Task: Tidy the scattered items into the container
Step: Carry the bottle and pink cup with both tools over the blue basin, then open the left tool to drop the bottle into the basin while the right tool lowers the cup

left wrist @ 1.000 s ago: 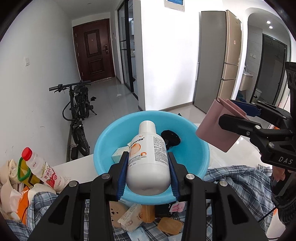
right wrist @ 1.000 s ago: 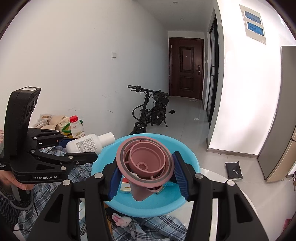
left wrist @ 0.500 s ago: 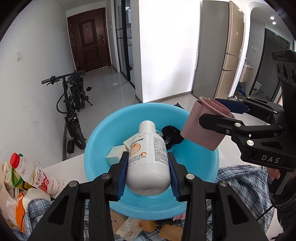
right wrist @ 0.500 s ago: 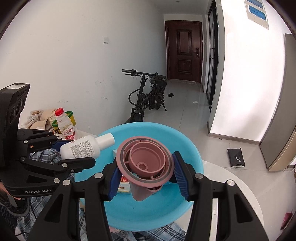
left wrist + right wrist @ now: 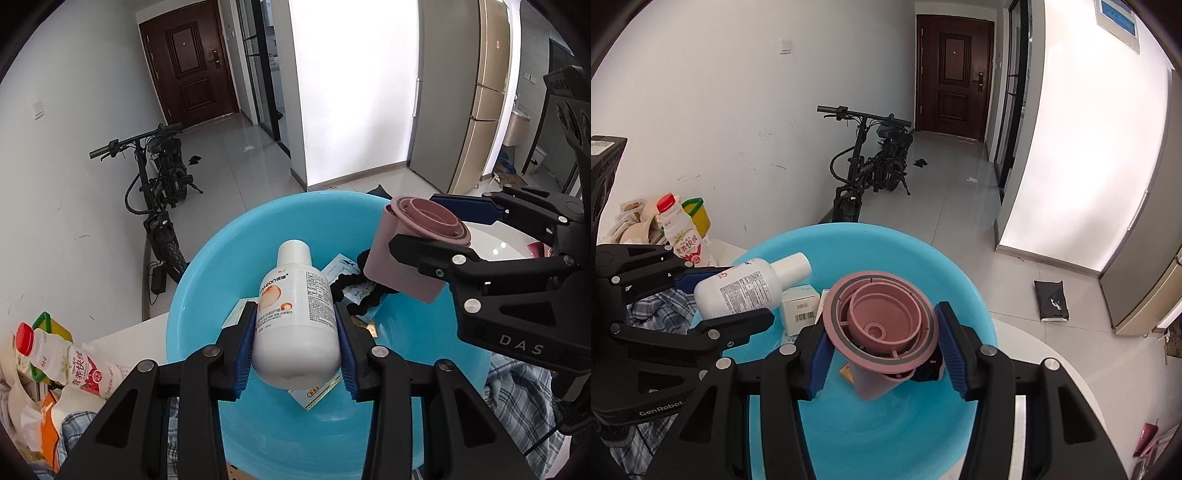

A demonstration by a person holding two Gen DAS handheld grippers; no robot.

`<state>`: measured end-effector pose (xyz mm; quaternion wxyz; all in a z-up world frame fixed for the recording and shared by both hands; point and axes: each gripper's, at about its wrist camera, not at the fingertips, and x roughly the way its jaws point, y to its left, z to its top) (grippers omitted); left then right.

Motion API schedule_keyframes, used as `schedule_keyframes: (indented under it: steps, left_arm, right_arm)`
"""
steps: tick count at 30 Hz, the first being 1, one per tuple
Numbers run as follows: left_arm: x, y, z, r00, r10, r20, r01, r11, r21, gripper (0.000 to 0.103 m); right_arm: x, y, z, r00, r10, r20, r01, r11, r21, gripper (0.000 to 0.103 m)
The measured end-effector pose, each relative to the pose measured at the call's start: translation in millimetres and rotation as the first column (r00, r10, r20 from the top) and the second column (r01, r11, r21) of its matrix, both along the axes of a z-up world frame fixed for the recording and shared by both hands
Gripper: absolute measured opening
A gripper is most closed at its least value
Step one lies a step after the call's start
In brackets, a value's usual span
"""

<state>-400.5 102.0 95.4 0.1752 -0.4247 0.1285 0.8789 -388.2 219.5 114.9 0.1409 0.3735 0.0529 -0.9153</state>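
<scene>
A blue plastic basin [image 5: 207, 280] [image 5: 953, 273] fills the lower middle of both views. My left gripper [image 5: 295, 343] [image 5: 713, 295] is shut on a white bottle [image 5: 295, 317] [image 5: 738, 291] and holds it over the basin's inside. My right gripper [image 5: 882, 350] [image 5: 439, 229] is shut on a pink cup [image 5: 882, 325] [image 5: 410, 254], also above the basin. In the basin lie a small white box [image 5: 799, 306], a black hair tie [image 5: 354, 291] and flat packets [image 5: 317, 395].
A plaid cloth [image 5: 517, 402] [image 5: 661, 306] covers the white table [image 5: 1034, 354] beside the basin. At the left stand a red-capped drink bottle [image 5: 62, 358] [image 5: 679, 229] and snack bags [image 5: 22, 398]. A bicycle [image 5: 159, 199] [image 5: 871, 162] leans on the far wall.
Both grippers moved forward and down over the basin, still holding the bottle and the cup. The basin now looks larger and fills more of each view.
</scene>
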Motion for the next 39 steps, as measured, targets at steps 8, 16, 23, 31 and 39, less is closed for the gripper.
schedule_keyframes:
  steps: [8,16,23,31,39]
  left_arm:
    - [-47,4,-25,0.998,0.051,0.045,-0.049,0.998,-0.037,0.042]
    - [-87,2,-53,0.989,0.07,0.133,-0.066,0.997,-0.031,0.042]
    - [-105,8,-71,0.98,0.063,0.188,-0.058,0.998,-0.034,0.042]
    - [-114,5,-84,0.974,0.036,0.225,-0.034,0.999,-0.012,0.042]
    - [-112,-5,-78,0.977,0.076,0.2,-0.072,0.997,-0.027,0.075]
  right_arm:
    - [-40,4,-9,0.999,-0.032,0.027,0.033,0.999,-0.02,0.051]
    - [-63,-2,-17,0.997,-0.037,0.067,0.038,0.999,-0.021,0.051]
    - [-75,2,-29,0.99,-0.055,0.13,0.062,0.996,-0.056,0.051]
    - [-83,10,-37,0.983,-0.068,0.17,0.08,0.995,-0.067,0.051]
    - [-89,9,-43,0.978,-0.082,0.191,0.097,0.993,-0.068,0.051]
